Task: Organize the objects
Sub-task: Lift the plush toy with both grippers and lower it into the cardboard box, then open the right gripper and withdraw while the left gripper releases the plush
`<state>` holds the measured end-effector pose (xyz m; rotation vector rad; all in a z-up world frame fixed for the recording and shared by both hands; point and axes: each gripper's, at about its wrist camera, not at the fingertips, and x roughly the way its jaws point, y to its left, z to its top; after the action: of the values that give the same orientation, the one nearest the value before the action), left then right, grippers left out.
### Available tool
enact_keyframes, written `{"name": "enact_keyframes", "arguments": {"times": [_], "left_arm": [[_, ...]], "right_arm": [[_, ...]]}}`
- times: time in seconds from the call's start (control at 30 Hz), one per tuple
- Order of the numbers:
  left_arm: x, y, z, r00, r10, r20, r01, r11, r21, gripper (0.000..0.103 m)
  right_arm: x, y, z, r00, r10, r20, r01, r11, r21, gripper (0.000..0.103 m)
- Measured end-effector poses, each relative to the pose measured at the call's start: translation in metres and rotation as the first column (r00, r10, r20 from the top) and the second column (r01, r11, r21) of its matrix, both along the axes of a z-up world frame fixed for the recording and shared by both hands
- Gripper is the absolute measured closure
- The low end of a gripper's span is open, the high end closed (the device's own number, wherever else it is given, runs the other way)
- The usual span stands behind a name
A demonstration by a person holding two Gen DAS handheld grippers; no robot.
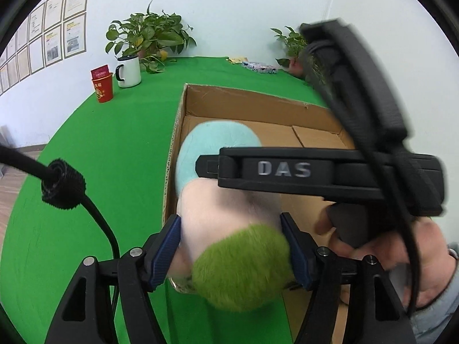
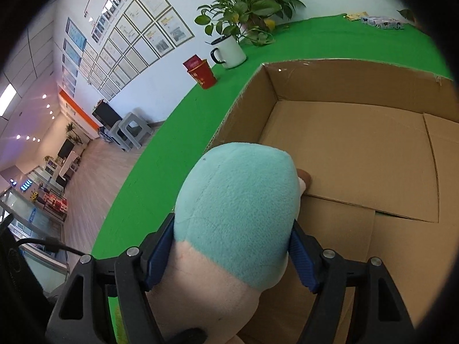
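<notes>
**Two hand-held grippers holding one plush toy over an open carton**

The left gripper [image 1: 231, 246], black-framed with blue ribbed pads, has its jaws set against both flanks of a soft plush toy [image 1: 226, 212] with a cream body, a pale turquoise top and a fuzzy olive-green end; the green end sits between the pads. Whether the pads press firmly or only touch cannot be told, as the toy is blurred here. The right gripper [image 2: 231, 253], of the same build, clamps the same toy [image 2: 235, 215] at the seam where turquoise meets cream, a pad on each side. In the left wrist view the right gripper's black body, marked "DAS", crosses in front of the toy, with the person's right hand [image 1: 401, 258] and a grey sleeve behind it.

The toy hangs above the near left corner of an open brown corrugated cardboard box [image 2: 358, 154], partly over its left wall; the visible box floor shows only folded flaps. The box rests on a bright green cloth-covered table [image 1: 114, 157]. Toward the far edge stand a red paper cup [image 1: 102, 87], a white enamel mug with a black handle [image 1: 129, 71] and a leafy potted plant [image 1: 149, 33], all well apart from the box. Framed documents [image 2: 137, 37] line the white wall.
</notes>
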<state>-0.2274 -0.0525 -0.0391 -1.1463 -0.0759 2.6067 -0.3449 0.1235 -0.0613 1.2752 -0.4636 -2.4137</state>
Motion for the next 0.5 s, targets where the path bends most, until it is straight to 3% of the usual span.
{"name": "enact_keyframes", "arguments": {"times": [0.17,0.3,0.4,0.5], "left_arm": [[-0.004,-0.017,0.024,0.997,0.042,-0.069,-0.043,0.999,-0.019,0.038],[-0.014,-0.032,0.019,0.997,0.073,-0.031,-0.072,0.997,0.027,0.037],[-0.017,-0.035,0.012,0.997,0.072,-0.006,-0.071,0.995,0.068,0.037],[-0.014,-0.033,0.006,0.998,0.067,0.011,-0.067,0.992,0.105,0.036]], "right_arm": [[-0.003,-0.002,0.004,1.0,-0.007,-0.019,0.008,0.999,0.042,0.031],[-0.004,-0.009,0.005,1.0,-0.001,-0.022,0.003,0.998,0.066,0.03],[-0.006,-0.009,0.002,1.0,-0.013,0.01,0.013,0.996,0.089,0.019],[-0.002,-0.008,0.005,1.0,-0.018,0.021,0.015,0.994,0.109,0.014]]}}
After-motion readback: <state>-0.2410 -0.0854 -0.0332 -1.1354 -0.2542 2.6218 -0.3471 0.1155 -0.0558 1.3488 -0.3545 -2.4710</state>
